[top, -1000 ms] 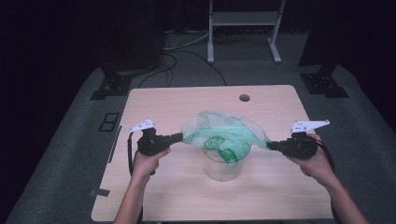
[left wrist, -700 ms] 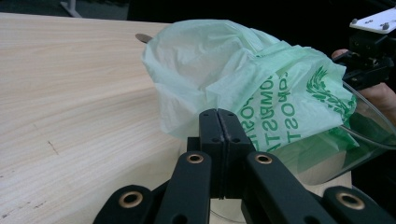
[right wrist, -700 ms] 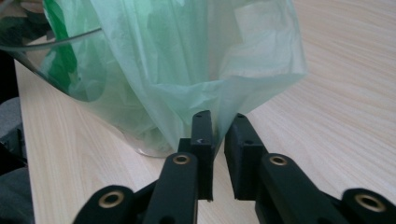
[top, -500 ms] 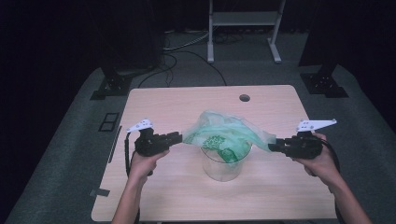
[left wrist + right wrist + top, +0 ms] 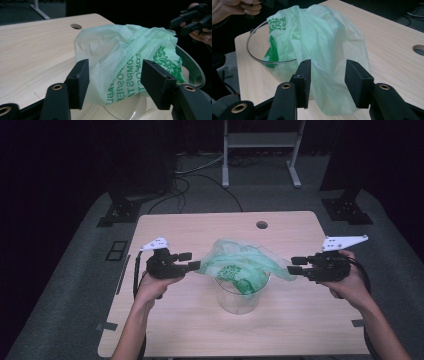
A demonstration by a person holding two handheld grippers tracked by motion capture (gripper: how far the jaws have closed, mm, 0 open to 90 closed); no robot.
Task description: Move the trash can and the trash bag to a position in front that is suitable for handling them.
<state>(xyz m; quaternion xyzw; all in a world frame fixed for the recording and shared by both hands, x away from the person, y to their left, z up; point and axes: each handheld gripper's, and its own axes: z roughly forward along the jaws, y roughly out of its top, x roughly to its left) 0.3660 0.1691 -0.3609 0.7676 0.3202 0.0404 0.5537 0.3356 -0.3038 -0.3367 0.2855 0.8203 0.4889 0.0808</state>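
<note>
Two grippers let go; bag draped over bowl

Both grippers hang at the near half of the bench (image 5: 165,330), one to each side of the work. Left gripper (image 5: 189,261): black jaws part-way apart, just been opening, pads clear of the film, with a fold of bag standing loose between them in the left gripper view. Right gripper (image 5: 296,265): likewise half open and just been opening, a hanging flap between its jaws but not pinched.

Item one, green bag (image 5: 240,262): thin, translucent, crinkled plastic film with darker green leaf print and lettering, bunched over the rim and sagging partly inside the bowl.

Item two, glass bowl (image 5: 239,300): clear, round, smooth-walled, upright at bench centre.

Status, as judged: bag delivered and released; spreading it down as a liner, if wanted, remains.

Bench: pale wood-grain laminate, rounded corners, a cable hole (image 5: 261,225) near its far edge.
</note>
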